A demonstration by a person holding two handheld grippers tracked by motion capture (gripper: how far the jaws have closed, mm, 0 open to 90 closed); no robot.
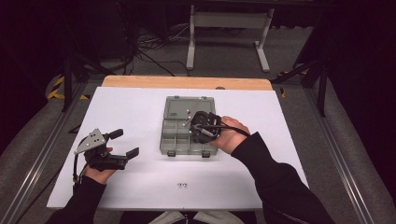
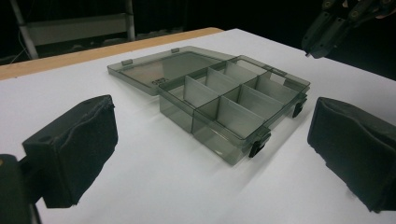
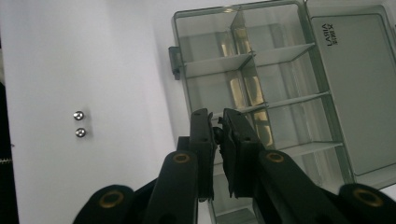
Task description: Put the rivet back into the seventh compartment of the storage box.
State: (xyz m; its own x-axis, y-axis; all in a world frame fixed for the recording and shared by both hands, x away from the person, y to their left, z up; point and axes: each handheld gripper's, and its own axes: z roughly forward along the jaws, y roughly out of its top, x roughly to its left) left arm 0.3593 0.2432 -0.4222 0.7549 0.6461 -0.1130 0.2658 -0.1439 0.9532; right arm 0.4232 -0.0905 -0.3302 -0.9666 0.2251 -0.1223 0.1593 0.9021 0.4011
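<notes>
A grey see-through compartment box (image 1: 173, 140) lies open at the table's middle, its lid (image 1: 180, 108) flat behind it. My right gripper (image 1: 192, 127) hovers over the box's right-hand compartments, pointing left. In the right gripper view its jaws (image 3: 217, 122) stand almost together, with a small dark part (image 3: 217, 133) pinched between the tips; it is too small to identify. My left gripper (image 1: 126, 143) rests at the left on the white tabletop, open and empty. In the left gripper view it (image 2: 215, 135) faces the box (image 2: 233, 116), and the right gripper (image 2: 327, 28) shows at the top right.
Two small silver pieces (image 1: 182, 185) lie side by side near the table's front edge, also visible as the silver pieces (image 3: 79, 123) left of the box. The white board (image 1: 280, 140) ends in a wooden strip (image 1: 187, 82) at the back. A metal stand (image 1: 229, 28) is on the floor beyond.
</notes>
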